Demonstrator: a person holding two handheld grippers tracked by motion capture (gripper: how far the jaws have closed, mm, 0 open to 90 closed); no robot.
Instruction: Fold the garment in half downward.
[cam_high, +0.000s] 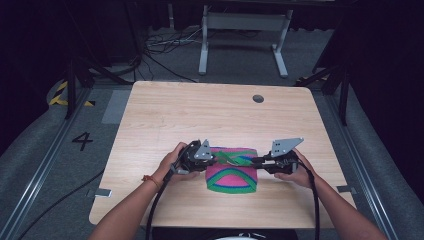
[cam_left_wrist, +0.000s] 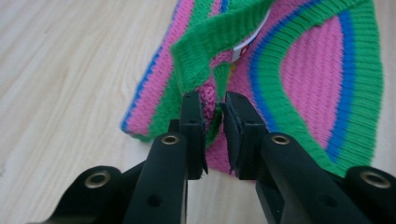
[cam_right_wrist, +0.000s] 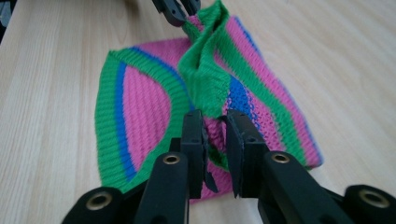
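Observation:
A knitted piece (cam_high: 232, 177) in pink, green and blue stripes lies on the wooden table (cam_high: 200, 115) near its front edge. My left gripper (cam_high: 214, 159) comes at its far left corner and my right gripper (cam_high: 252, 161) at its far right corner. In the left gripper view the jaws (cam_left_wrist: 214, 105) stand narrow with a fold of pink and green knit (cam_left_wrist: 299, 70) filling the gap at the tips. The right gripper (cam_right_wrist: 215, 116) likewise has a bunched fold of the knit (cam_right_wrist: 140, 107) between its pads. A twisted green band (cam_right_wrist: 205, 70) runs from there to the left gripper (cam_right_wrist: 180, 11).
A round cable hole (cam_high: 258, 98) sits in the table's far right part. A white frame (cam_high: 245, 22) and loose cables (cam_high: 165, 45) are on the floor beyond the table. Bare wood lies left, right and beyond the knit.

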